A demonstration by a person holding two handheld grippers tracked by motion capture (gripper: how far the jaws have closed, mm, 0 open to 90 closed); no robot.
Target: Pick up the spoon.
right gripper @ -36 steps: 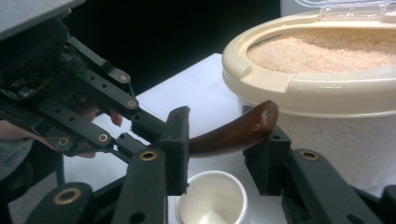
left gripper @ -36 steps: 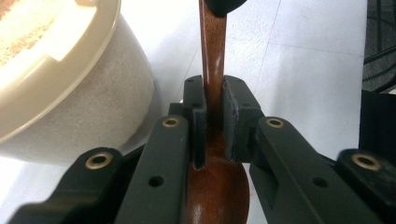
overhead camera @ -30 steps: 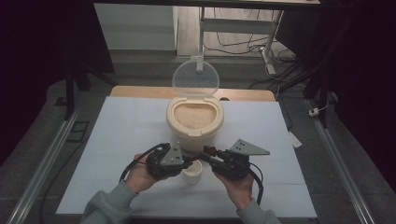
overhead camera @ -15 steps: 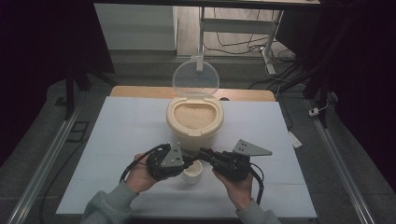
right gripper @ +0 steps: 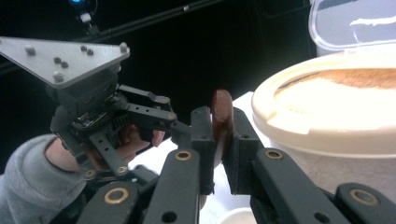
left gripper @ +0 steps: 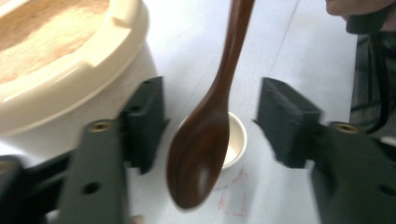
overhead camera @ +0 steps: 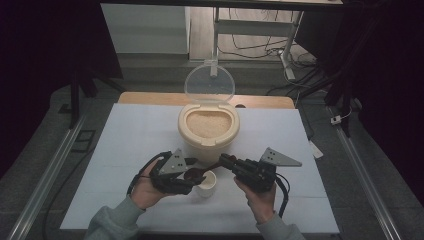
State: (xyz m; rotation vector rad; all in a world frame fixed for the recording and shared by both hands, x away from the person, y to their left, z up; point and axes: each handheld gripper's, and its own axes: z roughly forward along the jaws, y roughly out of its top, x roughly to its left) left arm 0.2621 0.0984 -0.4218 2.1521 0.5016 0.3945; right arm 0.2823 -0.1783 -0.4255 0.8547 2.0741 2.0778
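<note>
Near the table's front edge, your right gripper [right gripper: 218,154] clamps the handle of a glossy dark wooden spoon [left gripper: 205,135], its oval bowl hanging over a small round white cup [overhead camera: 206,183]. Your left gripper [left gripper: 212,126] gapes around it (untouching), beside the cream, grain-filled tub [overhead camera: 208,130].

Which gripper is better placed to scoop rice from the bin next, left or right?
Right, probably. The right gripper is shut on the wooden spoon handle, beside the open rice bin; the left gripper is open around the bowl end.
</note>
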